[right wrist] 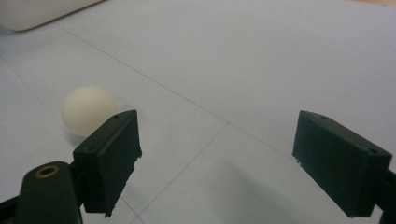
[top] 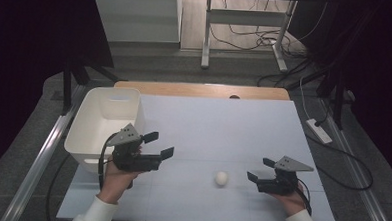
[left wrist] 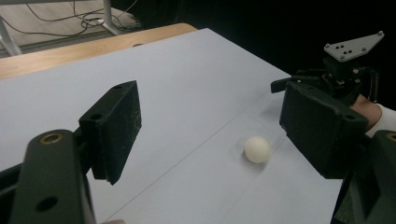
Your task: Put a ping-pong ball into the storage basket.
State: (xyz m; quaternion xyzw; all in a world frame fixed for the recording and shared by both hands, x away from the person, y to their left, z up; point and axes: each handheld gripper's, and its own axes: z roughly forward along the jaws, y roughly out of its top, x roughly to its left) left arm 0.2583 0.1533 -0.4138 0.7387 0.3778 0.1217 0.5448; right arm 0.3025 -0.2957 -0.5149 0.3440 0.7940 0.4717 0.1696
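The small, smooth off-white ball (top: 221, 178) lies on the pale blue tabletop (top: 218, 126) near its front edge, between the left gripper (top: 161, 145) and right gripper (top: 260, 169). It looks light, hard and prone to rolling, so pinch it across its widest part. Both sets of fingers (right wrist: 108, 158) stand spread, holding nothing. A white plastic bin (top: 85, 130) sits at the left edge.

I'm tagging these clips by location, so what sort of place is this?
Probably a lab or recording workspace, not a home: a table covered in pale sheeting with dark curtains around it, loose cables on the floor behind, and just a white bin and a small ball laid out.
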